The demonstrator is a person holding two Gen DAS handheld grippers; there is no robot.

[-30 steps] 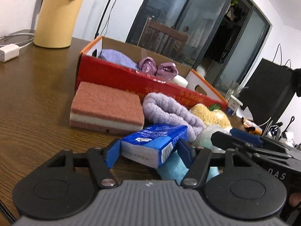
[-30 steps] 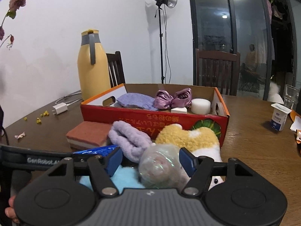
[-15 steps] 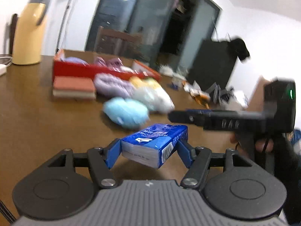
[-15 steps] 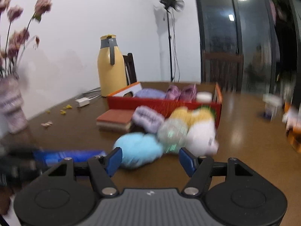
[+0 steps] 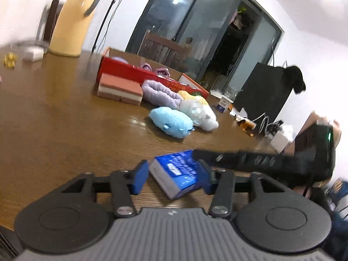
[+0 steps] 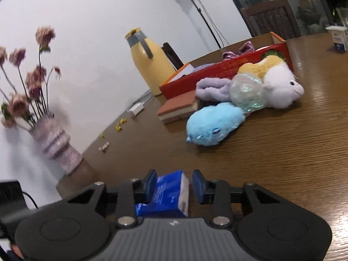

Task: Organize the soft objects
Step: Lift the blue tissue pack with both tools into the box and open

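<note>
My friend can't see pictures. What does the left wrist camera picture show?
A blue tissue pack sits between the left gripper's open blue fingers, above a brown wooden table. Farther back lie a light blue plush toy, a purple towel, a pink sponge and a red box.

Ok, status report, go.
Left gripper and right gripper both straddle the blue tissue pack; which one grips, cannot tell. Blue plush lies loose before the red box. Nothing blocking.

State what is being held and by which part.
The blue tissue pack sits between the fingers of both the left gripper and right gripper, flanked across its sides; which one actually clamps it cannot be told.
</note>
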